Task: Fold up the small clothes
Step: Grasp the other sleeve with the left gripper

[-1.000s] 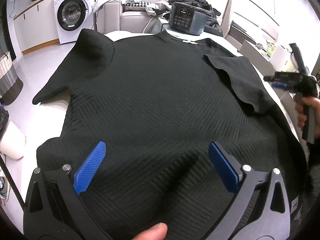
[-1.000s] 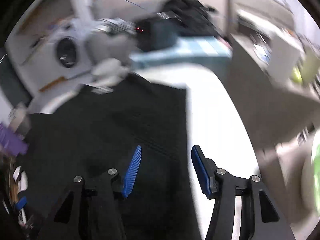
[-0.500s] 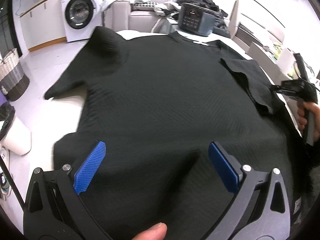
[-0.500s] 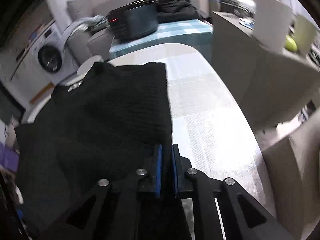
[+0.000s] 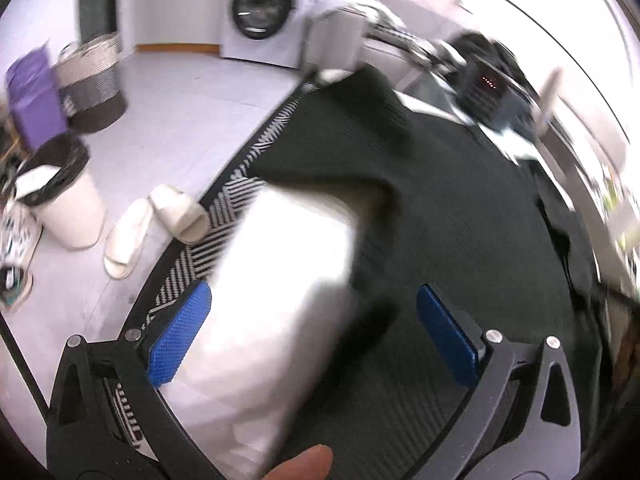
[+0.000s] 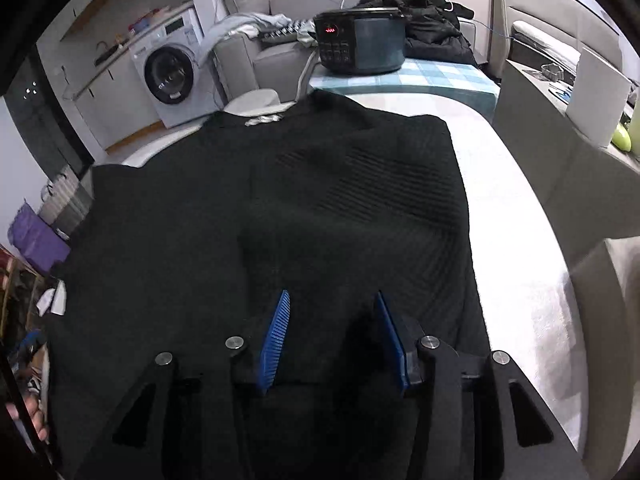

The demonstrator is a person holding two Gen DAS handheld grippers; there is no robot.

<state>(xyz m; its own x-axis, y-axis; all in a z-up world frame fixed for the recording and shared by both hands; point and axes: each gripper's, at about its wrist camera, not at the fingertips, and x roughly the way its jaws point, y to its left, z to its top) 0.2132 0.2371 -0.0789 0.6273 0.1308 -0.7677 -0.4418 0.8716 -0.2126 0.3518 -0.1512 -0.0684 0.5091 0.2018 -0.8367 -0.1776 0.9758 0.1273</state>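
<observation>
Swung left since a second ago: left gripper (image 5: 308, 336), then over the middle of the black top (image 6: 280, 208), now over its left border, with bare white table (image 5: 280, 280) between the spread blue pads and floor, slippers (image 5: 152, 224) and bin (image 5: 68, 200) brought into view. Right gripper (image 6: 332, 340) pinched together half a second ago at the cloth's right edge, jaws just been opening, now standing apart over the right sleeve folded in onto the body, cloth beneath them but not pressed by the pads. Top spread flat on the table, collar toward the far end near the cooker (image 6: 360, 44), hem toward the camera, long axis running away from both grippers. Unfolded left sleeve (image 5: 360, 120) ahead of the left gripper and slightly to its right, draped at the table's edge; left hand clearly the nearer, so probably that sleeve next, drawn across toward the folded one. Left view heavily smeared: sleeve cuff and its exact edge hard to make out, hem cut off below both views, right side of the top lost in blur.
</observation>
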